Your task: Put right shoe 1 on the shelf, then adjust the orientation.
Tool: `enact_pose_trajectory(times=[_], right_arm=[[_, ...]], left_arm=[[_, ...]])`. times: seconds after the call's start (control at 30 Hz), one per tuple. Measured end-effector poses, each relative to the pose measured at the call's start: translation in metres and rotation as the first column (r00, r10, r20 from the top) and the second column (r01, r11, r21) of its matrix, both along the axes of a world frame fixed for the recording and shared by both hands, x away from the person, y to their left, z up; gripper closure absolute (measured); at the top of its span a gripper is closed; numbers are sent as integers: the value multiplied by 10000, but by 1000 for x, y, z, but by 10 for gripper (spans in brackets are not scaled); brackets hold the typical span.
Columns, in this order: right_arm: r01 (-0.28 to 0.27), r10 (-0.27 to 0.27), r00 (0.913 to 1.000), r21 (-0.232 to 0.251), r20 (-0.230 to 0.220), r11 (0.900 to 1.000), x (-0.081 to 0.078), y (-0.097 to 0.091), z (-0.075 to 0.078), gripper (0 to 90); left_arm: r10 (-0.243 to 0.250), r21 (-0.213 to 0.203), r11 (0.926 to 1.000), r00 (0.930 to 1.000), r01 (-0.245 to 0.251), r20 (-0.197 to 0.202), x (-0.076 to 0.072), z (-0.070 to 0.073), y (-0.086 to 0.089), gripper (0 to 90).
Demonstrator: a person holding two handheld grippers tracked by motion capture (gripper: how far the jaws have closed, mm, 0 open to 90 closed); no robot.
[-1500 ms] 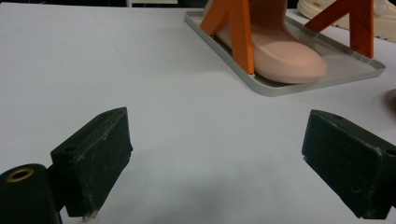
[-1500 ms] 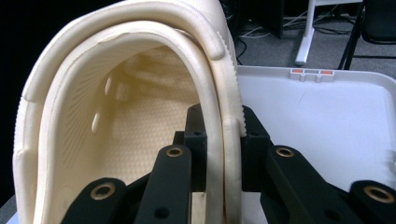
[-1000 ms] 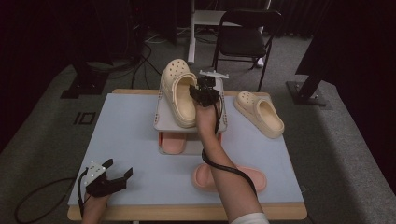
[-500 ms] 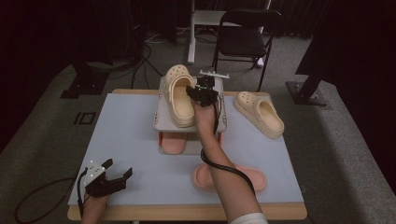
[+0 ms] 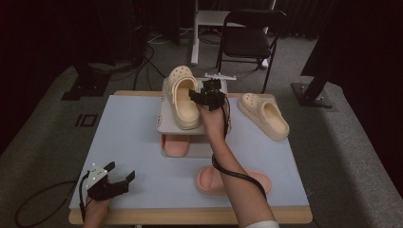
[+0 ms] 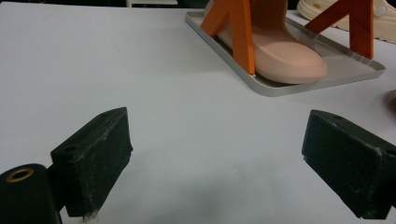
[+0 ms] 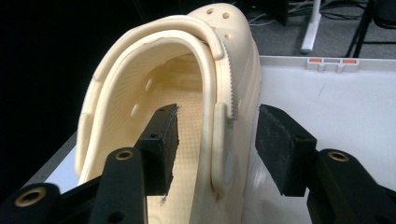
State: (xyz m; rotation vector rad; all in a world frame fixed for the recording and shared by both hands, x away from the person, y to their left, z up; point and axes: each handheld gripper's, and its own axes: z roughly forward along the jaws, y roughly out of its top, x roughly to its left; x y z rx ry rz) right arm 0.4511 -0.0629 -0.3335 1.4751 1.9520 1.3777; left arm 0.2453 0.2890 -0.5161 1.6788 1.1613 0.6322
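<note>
Lower pink slipper (image 5: 175, 144) half hidden under shelf (image 5: 164, 124)

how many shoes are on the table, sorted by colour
cream clogs: 2, one on the rack's top shelf, one on the table
pink slippers: 2, one on the rack's lower tray, one on the table
total: 4

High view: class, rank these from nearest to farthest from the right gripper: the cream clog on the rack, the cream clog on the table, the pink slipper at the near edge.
From the right gripper:
1. Cream clog on the rack, its side wall between the just-opened jaws.
2. Cream clog on the table, off to the right.
3. Pink slipper, near the table's front edge.
</note>
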Motion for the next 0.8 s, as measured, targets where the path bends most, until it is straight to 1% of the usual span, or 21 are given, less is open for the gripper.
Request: enact_pose_trajectory(times=[0.17,0.23,0.4,0.5,0.53,0.6,0.8], right_arm=[[-479,478,9988,122,75,9988,-7,-5,0,468],[-593,590,9981,135,181,9982,-11,-6,1,460],[-984,980,9948,136,277,9951,-19,-11,2,431],[-1066,1057,9936,221,394,9941,-23,-16,3,406],[-1209,1198,9918,226,451,9924,-24,-19,3,385],[-1242,1228,9909,234,542,9920,-27,-23,5,385],[-1426,1426,9866,-57,790,9898,-39,-40,8,386]], left_arm=[[7,-42,10000,10000,-7,-5,0,0,-1,82],[7,-33,10000,10000,-7,-3,0,0,0,82],[32,-77,10000,10000,-32,-26,1,-1,0,82],[16,-66,10000,10000,-16,-54,1,-1,-1,82],[4,-64,10000,10000,-4,-57,1,-1,-1,82],[18,-56,10000,10000,-18,-57,1,-1,-2,82],[-29,-37,10000,10000,29,-70,1,-1,-2,82]])
